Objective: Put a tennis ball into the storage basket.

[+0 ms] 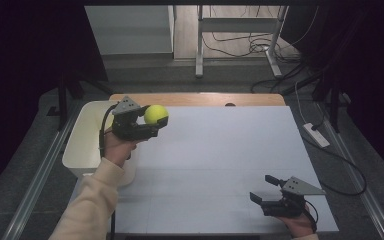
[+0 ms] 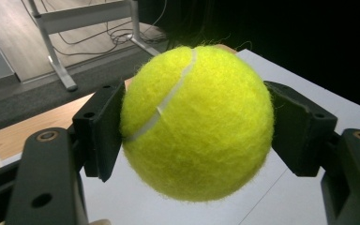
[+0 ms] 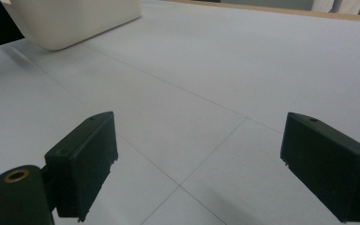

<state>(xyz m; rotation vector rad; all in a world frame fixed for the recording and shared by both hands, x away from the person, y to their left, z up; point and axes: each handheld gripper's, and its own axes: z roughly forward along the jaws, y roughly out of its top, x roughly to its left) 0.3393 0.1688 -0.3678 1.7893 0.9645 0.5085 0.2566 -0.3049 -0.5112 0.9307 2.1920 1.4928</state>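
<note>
The tennis ball (image 2: pixel 197 123) is clamped between the two black jaws of the left gripper (image 1: pixel 156 123), one pad pressed on each side of it, and is held in the air clear of the table (image 1: pixel 220 165), just beside the near right rim of the white bin (image 1: pixel 82 150). The right gripper (image 1: pixel 266 189) is rested low at the near right corner of the table with its jaws spread wide and nothing between them, as is seen in the right gripper view. The lift is judged to be done; what appears to be left is the carrying of the ball, either over the bin wall to be dropped inside or out onto the open surface, and which of these is meant cannot be told from the pictures. The grey tabletop between the grippers is bare, so nothing is judged to stand in the way there. Beyond the far edge a wooden strip, metal desk legs (image 1: pixel 199 45) and loose cables (image 1: pixel 260 47) on the floor are seen, well apart from the work.
</note>
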